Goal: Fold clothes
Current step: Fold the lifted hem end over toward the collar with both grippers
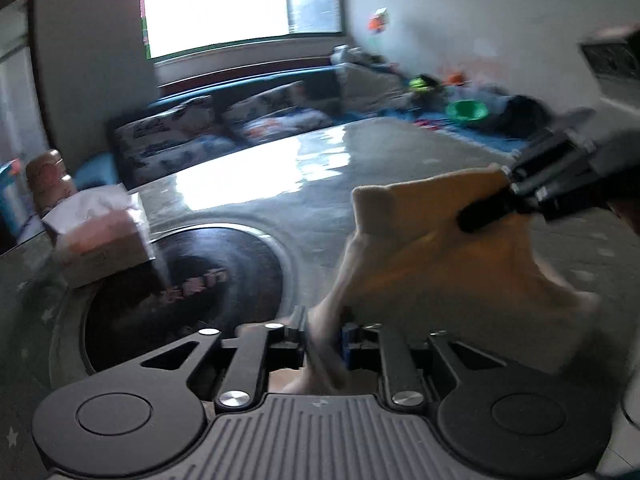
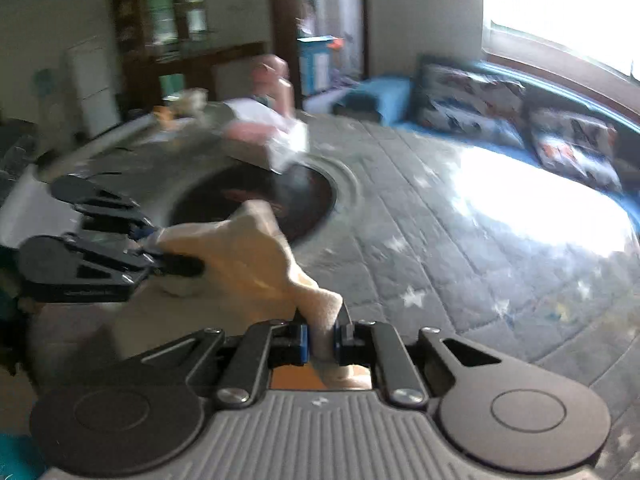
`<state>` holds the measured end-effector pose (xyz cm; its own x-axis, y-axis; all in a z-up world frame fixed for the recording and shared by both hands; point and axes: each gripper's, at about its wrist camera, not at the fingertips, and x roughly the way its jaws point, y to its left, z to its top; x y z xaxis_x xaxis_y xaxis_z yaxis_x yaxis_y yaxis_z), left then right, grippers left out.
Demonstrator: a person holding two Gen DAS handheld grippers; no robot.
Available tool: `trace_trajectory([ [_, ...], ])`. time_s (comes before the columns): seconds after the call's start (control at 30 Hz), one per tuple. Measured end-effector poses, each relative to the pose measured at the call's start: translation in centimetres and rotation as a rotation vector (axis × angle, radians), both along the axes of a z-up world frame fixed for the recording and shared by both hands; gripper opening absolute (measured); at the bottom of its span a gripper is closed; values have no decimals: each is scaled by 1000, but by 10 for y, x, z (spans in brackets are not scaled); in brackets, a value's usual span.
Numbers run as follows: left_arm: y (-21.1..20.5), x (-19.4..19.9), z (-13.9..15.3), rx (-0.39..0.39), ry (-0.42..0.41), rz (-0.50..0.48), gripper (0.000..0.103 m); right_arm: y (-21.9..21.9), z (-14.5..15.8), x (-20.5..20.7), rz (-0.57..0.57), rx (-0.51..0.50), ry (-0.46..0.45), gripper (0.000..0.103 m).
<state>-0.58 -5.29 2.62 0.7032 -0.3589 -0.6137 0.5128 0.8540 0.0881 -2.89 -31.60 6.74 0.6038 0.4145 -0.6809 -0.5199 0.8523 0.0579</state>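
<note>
Now both claws, left [image 1: 323, 340] & right [image 2: 322, 338], clamped tight on cream cloth [image 1: 460, 264], above table [image 1: 400, 152].

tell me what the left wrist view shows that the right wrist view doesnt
Only the left wrist view shows the green bowl and the toy clutter along the far wall. Only the right wrist view shows the dark wooden cabinet and the doorway. Both show the cream cloth pinched by the left tongs and right tongs, the tissue box, the round black inset and the sofa cushions.
</note>
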Motion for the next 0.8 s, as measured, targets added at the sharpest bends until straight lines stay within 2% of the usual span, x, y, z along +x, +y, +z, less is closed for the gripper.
trace_trajectory([
  [0.03, -1, 5, -6, 2, 1, 27, 24, 1, -13, 7, -34, -1, 4, 15],
  [0.1, 0, 13, -14, -2, 17, 70, 27, 3, -36, 17, -91, 6, 17, 15],
  [0.17, 4, 16, -16, -8, 21, 96, 41, 4, -50, 19, -129, 2, -1, 24],
  [0.23, 10, 12, -15, -5, 0, 118, 47, 2, -47, 14, -139, -5, -28, 28],
  [0.37, 28, 5, -10, -47, 2, 186, 55, -3, -29, 4, -189, -31, -86, 29],
  [0.47, 39, -5, -4, -90, 17, 229, 57, 2, -15, -6, -167, 8, -99, 29],
  [0.57, 45, -18, -3, -141, 38, 220, 59, 18, -15, -4, -117, 37, -80, 29],
  [0.67, 46, -31, -5, -151, 51, 229, 57, 39, -22, 3, -83, 36, -56, 29],
  [0.7, 47, -35, -5, -154, 51, 233, 56, 47, -25, 6, -75, 31, -50, 29],
  [0.77, 50, -44, -6, -168, 57, 235, 43, 58, -31, 12, -54, 44, -23, 28],
  [0.8, 51, -47, -7, -175, 63, 228, 42, 64, -35, 15, -42, 35, -9, 27],
])
